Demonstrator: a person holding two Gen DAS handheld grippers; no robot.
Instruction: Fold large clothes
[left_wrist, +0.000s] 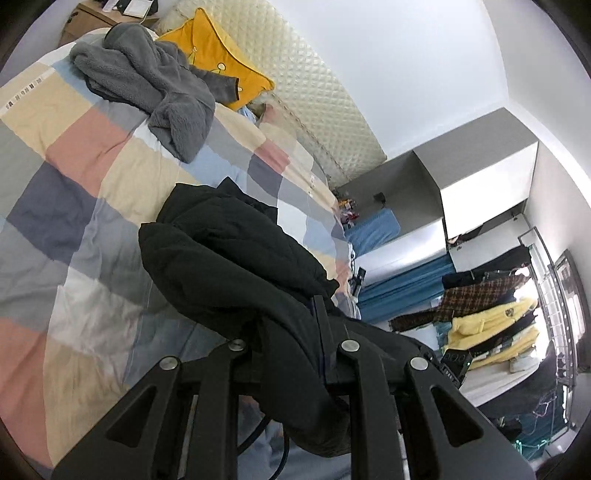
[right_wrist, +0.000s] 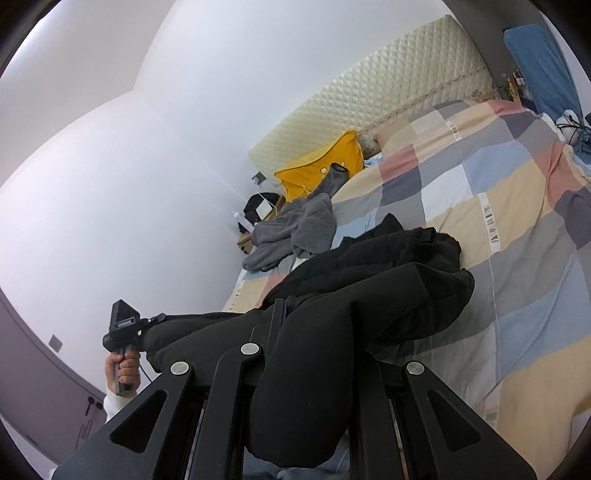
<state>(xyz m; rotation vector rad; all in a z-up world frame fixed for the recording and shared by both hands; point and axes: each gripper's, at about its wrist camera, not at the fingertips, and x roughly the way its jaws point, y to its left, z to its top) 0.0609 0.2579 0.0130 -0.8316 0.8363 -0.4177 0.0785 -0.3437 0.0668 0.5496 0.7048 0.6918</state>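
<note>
Two grippers: left gripper (left_wrist: 291, 332) and right gripper (right_wrist: 314, 325) each clench an edge of the black coat (left_wrist: 236, 251); the cloth is pinched between the jaws of both.
Coat place: it hangs from both grippers above the near part of the bed (left_wrist: 74, 206), and its far end appears to rest on the checked cover.
Coat handling: thick and padded, soft and floppy, probably rather heavy; it sags in the middle.
Where to hold: by a hem or a seam, well apart, so the coat spreads flat.
Other things: grey fleece (left_wrist: 155, 85) and yellow pillow (left_wrist: 218, 55) lie far on the bed.
</note>
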